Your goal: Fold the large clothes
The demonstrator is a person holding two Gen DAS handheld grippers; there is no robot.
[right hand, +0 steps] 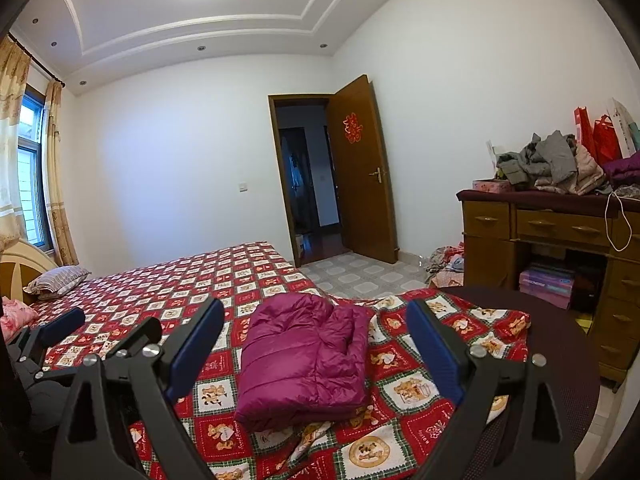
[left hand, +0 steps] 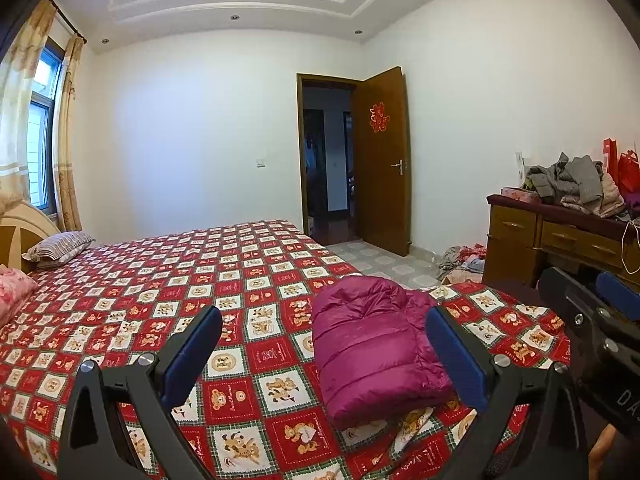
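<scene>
Left wrist view: we see folded jacket (left hand: 376, 356) lying on bedspread (left hand: 240, 264); left gripper (left hand: 324, 354) and right gripper (right hand: 316, 352) fingers apart, empty.

A red paper double-happiness character (囍) (left hand: 379, 117) hung on the open brown wooden door (right hand: 362, 184). White letters "DA" (left hand: 625, 395), cut off at the frame edge, stood on the black body of the right gripper. Small words on the red bear-print checked bedspread (right hand: 256, 276) seemed too blurred to read.
</scene>
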